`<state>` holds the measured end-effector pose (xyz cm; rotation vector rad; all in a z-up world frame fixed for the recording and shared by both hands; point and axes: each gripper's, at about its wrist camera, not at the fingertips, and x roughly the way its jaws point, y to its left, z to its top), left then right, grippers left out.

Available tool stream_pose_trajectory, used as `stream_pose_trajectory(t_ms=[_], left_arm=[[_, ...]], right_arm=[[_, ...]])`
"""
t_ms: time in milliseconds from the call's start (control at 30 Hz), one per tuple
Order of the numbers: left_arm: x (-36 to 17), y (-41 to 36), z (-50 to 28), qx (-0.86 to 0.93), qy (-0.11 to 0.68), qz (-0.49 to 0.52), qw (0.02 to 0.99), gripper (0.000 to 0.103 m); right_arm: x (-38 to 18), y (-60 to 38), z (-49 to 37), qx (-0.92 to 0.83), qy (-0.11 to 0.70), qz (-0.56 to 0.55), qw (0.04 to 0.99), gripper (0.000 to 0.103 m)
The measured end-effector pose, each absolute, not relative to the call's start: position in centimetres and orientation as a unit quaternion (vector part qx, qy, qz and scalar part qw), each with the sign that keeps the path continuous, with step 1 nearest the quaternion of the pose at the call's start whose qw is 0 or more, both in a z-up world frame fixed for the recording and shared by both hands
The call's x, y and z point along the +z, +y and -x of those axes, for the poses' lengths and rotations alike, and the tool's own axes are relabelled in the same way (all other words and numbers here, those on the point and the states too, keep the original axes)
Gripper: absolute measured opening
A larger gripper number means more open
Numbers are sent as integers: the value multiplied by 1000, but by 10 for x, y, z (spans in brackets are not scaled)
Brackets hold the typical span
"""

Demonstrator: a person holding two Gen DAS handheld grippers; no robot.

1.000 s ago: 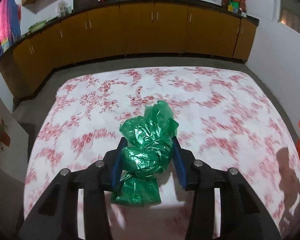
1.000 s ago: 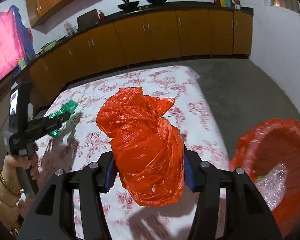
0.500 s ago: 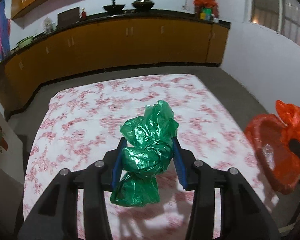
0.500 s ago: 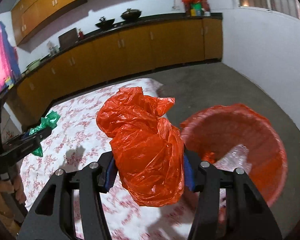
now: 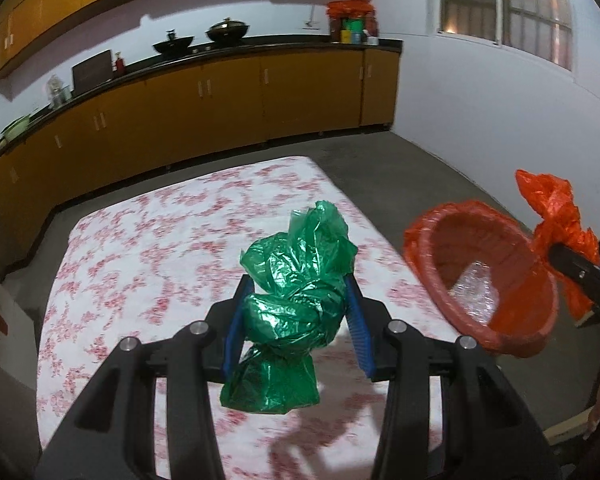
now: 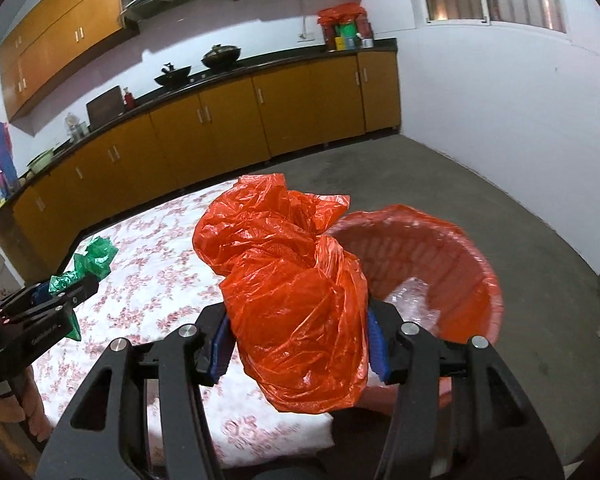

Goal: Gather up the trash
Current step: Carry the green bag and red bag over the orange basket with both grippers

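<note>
L claw (image 5: pixel 298 308): pads pressed on 1 crumpled green bag (image 5: pixel 296 300), held over the floral tabletop (image 5: pixel 148 248). R claw (image 6: pixel 298 340): clamped on 1 crumpled orange bag (image 6: pixel 296 292), at tabletop's right edge, just in front of 1 orange-lined bin (image 6: pixel 472 256). Bin holds 1 clear wad, prob. plastic wrap (image 6: pixel 414 300). Bags: 2 total.
</note>
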<state>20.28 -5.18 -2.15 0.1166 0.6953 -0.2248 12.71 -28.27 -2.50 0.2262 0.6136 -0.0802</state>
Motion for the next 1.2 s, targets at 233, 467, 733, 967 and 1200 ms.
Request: stream_pose_trajectory(t_ms=[233,467,733,967,1200], left_arm=[[-18,-79,-194,-139,338,-62,929,45],[-18,-103,-194,-170,344,-54,922,45],[-21,-129,-199,-208,350,-40,912,45],[-27,-154,-209,-241,356,-23,902,45],[-38,-177,-225,-268,369,-2,890,45]], right_arm=[[-27,-297,-114,-60,299,-122,945,54],[-29,-311,-105,-78,294,-132,943,54],[-30,-324,-109,-104,294,-143,939,54],[-31,-333,-114,-121,289,-147,938,54],[-32,-343,-122,-135,286,-164,934,54]])
